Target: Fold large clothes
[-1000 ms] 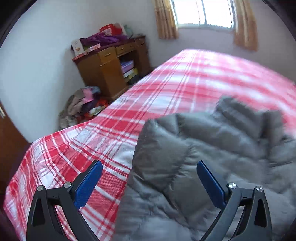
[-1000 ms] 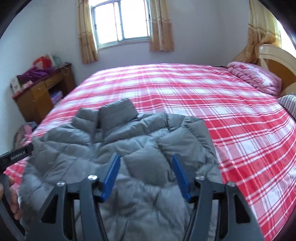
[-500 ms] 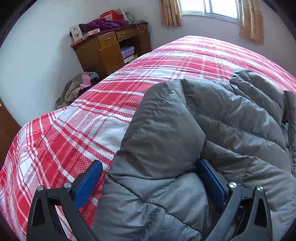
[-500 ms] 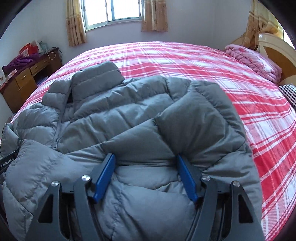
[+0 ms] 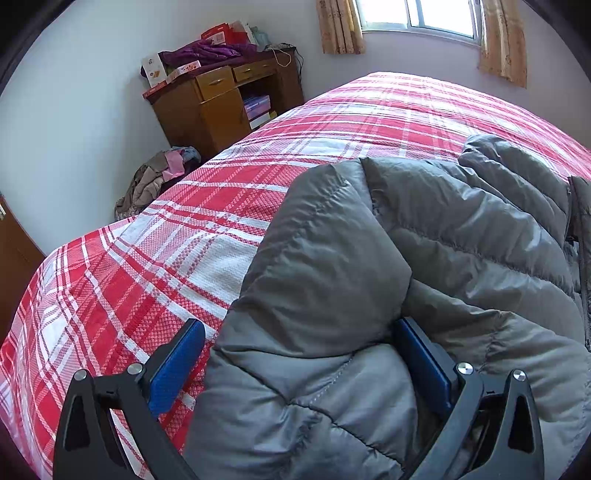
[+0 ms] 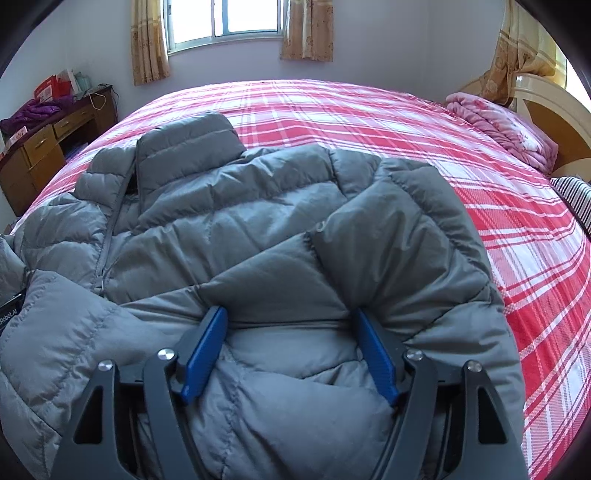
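— Two grippers, both down on the grey puffer jacket [image 6: 236, 229]. Where does it lie?

— Spread on the bed [image 6: 369, 110] with the red-and-white checked cover, at the end nearest me, collar [image 6: 188, 144] pointing toward the window [image 6: 225, 18]. A pink blanket [image 6: 498, 125] is bunched by the headboard, well apart from the jacket.

— Your right gripper [image 6: 288, 350]?

— Its jaws have just been opening; they stand moderately wide, with a puffy fold of the jacket's right sleeve bulging between the blue pads [image 6: 203, 350]. The fabric touches both pads (whether they truly press it, I cannot tell).

— And the left gripper [image 5: 306, 369]?

— Wide. Its right pad [image 5: 424, 362] is tucked against the jacket's left sleeve fold, while the left pad stands clear of the fabric, over bare checked cover. So the sleeve sits between the jaws, not pinched.

— Anything else near the bed?

— A wooden desk [image 5: 221, 103] beyond its far left corner, with purple cloth [image 5: 207, 50] and boxes on top, and a heap of clothes [image 5: 155, 181] on the floor beside the desk.
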`<action>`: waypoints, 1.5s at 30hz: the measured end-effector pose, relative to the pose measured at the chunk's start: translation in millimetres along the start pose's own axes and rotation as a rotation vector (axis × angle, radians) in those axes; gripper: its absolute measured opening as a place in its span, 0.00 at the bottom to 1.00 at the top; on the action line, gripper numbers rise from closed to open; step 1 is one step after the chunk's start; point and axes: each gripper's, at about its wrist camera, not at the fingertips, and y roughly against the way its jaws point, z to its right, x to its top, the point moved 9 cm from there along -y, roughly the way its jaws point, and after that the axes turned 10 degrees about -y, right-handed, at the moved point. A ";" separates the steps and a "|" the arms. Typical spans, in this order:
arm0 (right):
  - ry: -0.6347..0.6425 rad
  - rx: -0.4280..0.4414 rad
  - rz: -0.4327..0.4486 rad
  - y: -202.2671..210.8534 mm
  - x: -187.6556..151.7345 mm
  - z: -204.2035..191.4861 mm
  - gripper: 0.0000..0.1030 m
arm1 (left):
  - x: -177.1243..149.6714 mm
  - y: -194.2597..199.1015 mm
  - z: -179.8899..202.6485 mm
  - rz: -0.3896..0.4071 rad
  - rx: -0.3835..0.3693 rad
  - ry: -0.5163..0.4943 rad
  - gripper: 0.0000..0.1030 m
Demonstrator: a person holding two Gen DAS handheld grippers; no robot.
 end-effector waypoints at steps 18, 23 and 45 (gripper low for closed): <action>-0.005 0.003 -0.001 1.9 -1.8 -0.3 0.76 | 4.7 9.1 -6.1 -0.012 -0.017 -0.048 0.99; 0.047 0.043 -0.077 5.7 -2.0 -5.8 0.85 | 31.2 43.3 -23.3 0.046 -0.054 -0.068 0.99; -0.171 0.193 -0.240 -68.1 158.2 -43.7 0.96 | 201.7 -44.7 96.6 -0.035 -0.271 -0.087 0.99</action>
